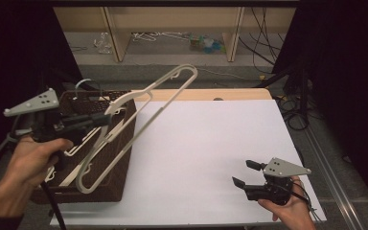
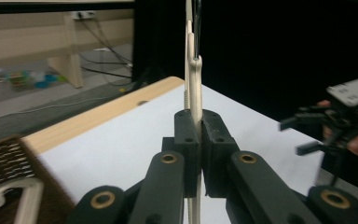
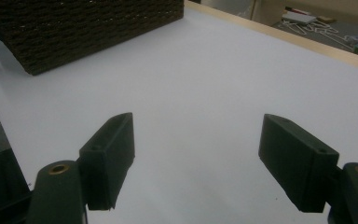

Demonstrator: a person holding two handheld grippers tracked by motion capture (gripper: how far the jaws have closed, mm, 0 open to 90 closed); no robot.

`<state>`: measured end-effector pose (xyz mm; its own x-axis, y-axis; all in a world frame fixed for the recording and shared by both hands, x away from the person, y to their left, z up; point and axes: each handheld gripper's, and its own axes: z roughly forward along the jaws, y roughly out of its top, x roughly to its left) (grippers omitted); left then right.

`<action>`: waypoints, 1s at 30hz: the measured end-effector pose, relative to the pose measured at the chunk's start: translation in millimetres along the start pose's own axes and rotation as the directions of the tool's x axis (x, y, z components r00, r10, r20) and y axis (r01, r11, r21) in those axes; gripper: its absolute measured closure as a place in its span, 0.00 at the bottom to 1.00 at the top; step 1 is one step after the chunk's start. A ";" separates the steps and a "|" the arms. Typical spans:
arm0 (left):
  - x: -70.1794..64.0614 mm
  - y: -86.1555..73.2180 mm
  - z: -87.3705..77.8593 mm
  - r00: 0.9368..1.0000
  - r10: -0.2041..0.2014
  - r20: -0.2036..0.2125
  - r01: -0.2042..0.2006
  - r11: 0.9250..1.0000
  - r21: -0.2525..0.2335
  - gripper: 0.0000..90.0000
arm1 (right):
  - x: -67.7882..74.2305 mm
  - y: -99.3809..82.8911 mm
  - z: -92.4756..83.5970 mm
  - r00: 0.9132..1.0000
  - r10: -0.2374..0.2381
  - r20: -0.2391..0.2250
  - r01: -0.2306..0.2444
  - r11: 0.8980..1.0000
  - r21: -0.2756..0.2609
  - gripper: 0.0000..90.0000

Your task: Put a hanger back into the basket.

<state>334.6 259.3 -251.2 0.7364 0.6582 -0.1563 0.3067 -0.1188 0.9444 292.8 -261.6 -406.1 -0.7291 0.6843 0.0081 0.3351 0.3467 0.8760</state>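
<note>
The hanger (image 1: 139,120) hangs in the air above the wicker basket (image 1: 120,158), its long axis slanting from low near the basket's front edge up and away past its far right corner. It is a pale cream plastic hanger, thin and looped, seen edge-on in the left gripper view. The left gripper (image 1: 106,119) is clenched on it over the basket. The right gripper (image 1: 244,173), well to the right of the basket, stands released over the white table (image 1: 211,143)
</note>
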 end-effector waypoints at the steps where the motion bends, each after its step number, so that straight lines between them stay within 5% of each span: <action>1: 5.8 0.7 -3.6 1.000 -0.007 -0.015 0.007 1.000 -0.004 0.96 | -0.1 -0.5 -0.1 1.000 -0.002 0.002 0.002 1.000 0.000 0.31; 6: 33.2 -1.5 -15.3 0.995 0.014 -0.102 -0.013 1.000 0.011 0.95 | -0.9 -2.4 -0.5 1.000 0.001 -0.002 -0.001 1.000 0.008 0.31; 14: 73.9 -25.8 -21.0 0.976 0.026 -0.214 -0.012 0.998 0.066 0.96 | -0.7 -4.3 0.2 1.000 -0.002 0.002 0.002 1.000 0.010 0.30; 20: 99.8 -38.5 -30.4 0.965 0.020 -0.261 -0.002 0.998 0.070 0.96 | -1.2 -5.3 -0.1 1.000 0.002 0.002 -0.002 1.000 0.014 0.30; 26: 116.0 -48.9 -35.9 0.958 0.064 -0.279 -0.040 0.995 0.090 0.95 | -0.1 -6.1 0.6 1.000 0.006 -0.012 -0.005 1.000 0.025 0.30; 30: 123.1 -57.0 -35.6 0.961 0.088 -0.264 -0.063 0.993 0.100 0.95 | 0.0 -6.6 1.8 1.000 -0.007 -0.009 0.007 1.000 0.023 0.30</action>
<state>386.4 373.6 -314.0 0.5753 0.8179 0.0091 0.3182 -0.2340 0.9187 291.6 -262.8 -412.7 -0.7366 0.6763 0.0064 0.3434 0.3659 0.8649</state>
